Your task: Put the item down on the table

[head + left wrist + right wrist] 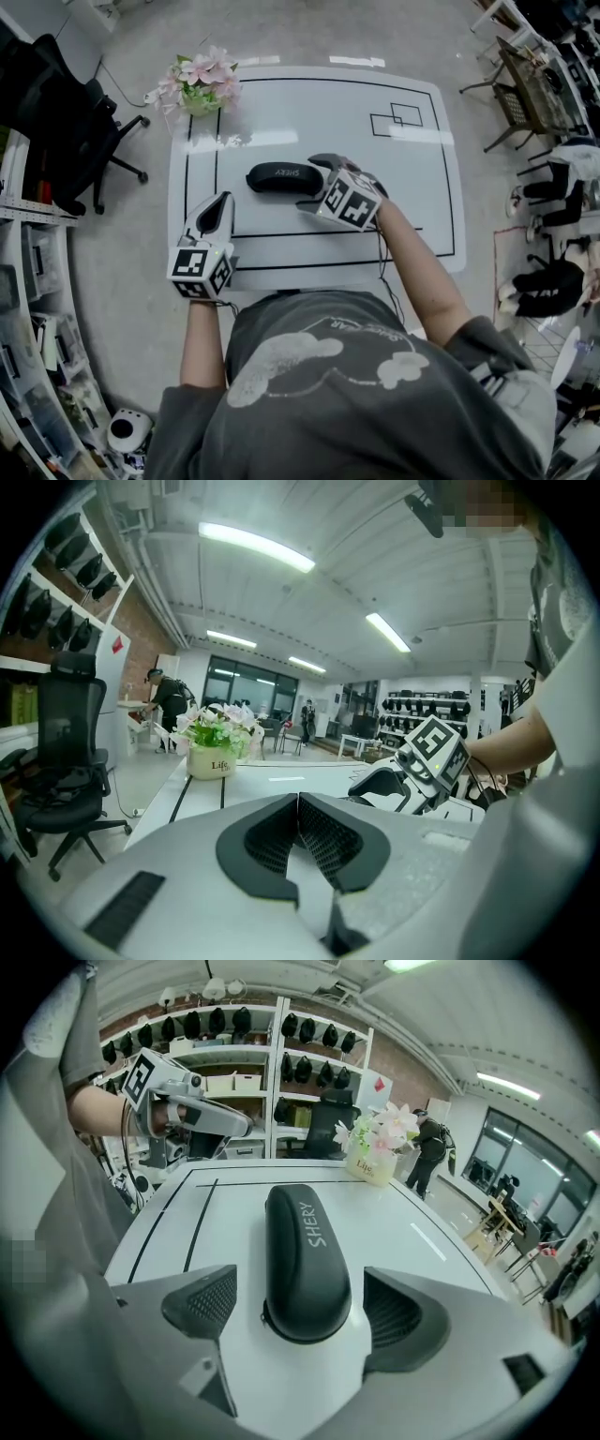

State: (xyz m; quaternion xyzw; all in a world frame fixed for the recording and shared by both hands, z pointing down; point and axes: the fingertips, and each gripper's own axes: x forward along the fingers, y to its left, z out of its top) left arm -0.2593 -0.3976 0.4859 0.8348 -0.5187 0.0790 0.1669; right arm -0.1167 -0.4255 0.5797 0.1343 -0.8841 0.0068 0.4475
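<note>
Looking at a black hard case (305,1251) lying flat on the white bench (394,187), roughly mid-bench, with "SHERY" in pale letters along its top. Got the right tongs (302,1307) spread wide on either side of the case's near end, both pads clear of it. Left tongs (300,832) pressed together on nothing, held over the near left edge of the bench, well apart from the case. Can also read "Life" on the cream flower pot (210,761) of pink blooms at the far left corner.
</note>
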